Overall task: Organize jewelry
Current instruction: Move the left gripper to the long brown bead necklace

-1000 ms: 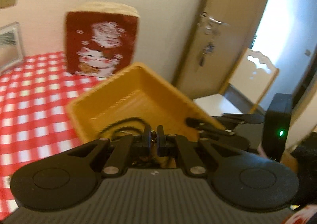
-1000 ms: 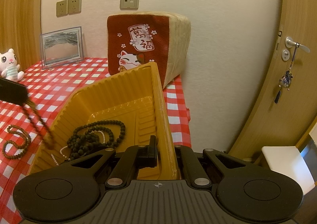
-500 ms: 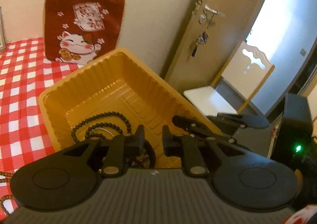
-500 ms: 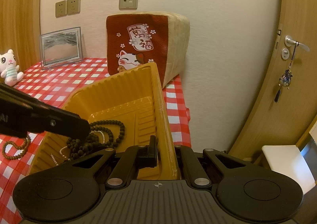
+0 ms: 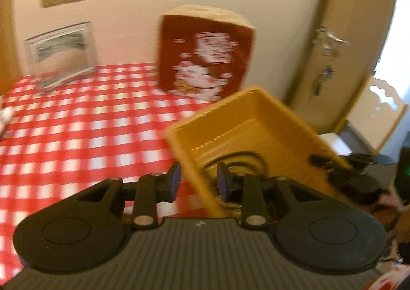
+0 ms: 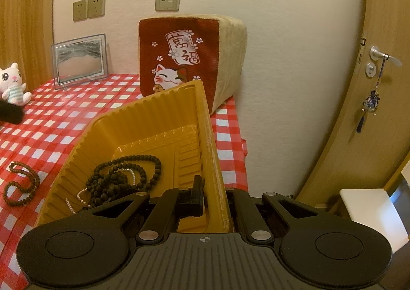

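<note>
Our right gripper (image 6: pixel 214 199) jaws clenched on the yellow tray (image 6: pixel 153 110) wall, black bead necklace (image 6: pixel 123 177) left of them, our left gripper (image 5: pixel 197 181) jaws released astride the tray's near wall, brown bead bracelet (image 6: pixel 21 183) on the bench (image 6: pixel 51 121) far left.

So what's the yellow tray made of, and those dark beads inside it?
The yellow tray looks like thin molded plastic: glossy, with ribbed walls. The dark beads look like matte wood, though stone or plastic is possible. The right gripper grips the tray's wall.

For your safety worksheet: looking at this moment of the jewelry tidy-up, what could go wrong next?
1. The right hand-held gripper pinches only one wall of the tilted yellow tray; it might slip, spilling the black beads.
2. The tray sits near the table edge.
3. The brown bracelet could be overlooked.
</note>
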A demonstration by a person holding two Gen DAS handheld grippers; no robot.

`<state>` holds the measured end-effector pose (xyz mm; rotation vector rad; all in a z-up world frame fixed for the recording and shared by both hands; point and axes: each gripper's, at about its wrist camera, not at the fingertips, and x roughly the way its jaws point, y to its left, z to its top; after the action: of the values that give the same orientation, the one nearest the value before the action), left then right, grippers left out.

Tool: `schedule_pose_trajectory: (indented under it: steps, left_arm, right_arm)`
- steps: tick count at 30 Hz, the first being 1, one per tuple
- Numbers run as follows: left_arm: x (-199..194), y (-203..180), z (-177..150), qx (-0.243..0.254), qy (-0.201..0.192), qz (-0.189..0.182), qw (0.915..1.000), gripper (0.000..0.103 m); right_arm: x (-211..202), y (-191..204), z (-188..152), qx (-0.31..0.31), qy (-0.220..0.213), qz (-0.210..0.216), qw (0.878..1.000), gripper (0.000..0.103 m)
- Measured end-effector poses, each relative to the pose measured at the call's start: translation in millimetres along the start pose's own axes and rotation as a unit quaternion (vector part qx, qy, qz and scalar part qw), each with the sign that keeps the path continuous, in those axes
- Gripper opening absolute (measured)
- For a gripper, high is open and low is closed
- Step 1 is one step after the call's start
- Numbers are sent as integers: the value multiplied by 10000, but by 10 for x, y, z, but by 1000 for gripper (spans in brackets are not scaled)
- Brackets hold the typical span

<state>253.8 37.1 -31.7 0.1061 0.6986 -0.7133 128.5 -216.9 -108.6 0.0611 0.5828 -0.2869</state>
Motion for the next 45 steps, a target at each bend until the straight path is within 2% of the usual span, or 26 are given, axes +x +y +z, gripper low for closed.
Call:
schedule_pose_trajectory:
  steps: [9,15,23,29,36,41,43,44,45]
  left_arm:
    - [-219,531,-391,-240,289,1022,9941,27]
    - [-196,731,-687,-374,620,1413,9873,27]
    - [-11,706,-867,-254,885,1467,9849,27]
    - [250,706,-841,-35,1007,1261,9869,28]
    - [597,818,-858,50,1389,1417,9801,29]
    - [654,850,-817,46,1377,1393,9806,28]
    - [665,858,-806,27,1387,1346,9811,27]
    - [670,861,-806,20,1395,1320,9814,23]
    - [667,864,-805,-14,1407,1230,9824,14]
  right_arm:
    - [-3,4,-4,-11,-5,-5,10000,4]
    - [-2,6,-5,-17,-2,-11,10000,4]
    - [1,4,-15,-19,9,-28,10000,4]
    - [5,9,-22,-21,11,-35,10000,4]
    - [1,11,-23,-22,9,-37,10000,4]
    - [3,10,-22,-8,16,-43,10000,4]
    - [2,12,-17,-3,19,-45,10000,4]
    - [0,14,-16,-11,17,-45,10000,4]
    - [1,13,-16,-14,16,-46,10000,4]
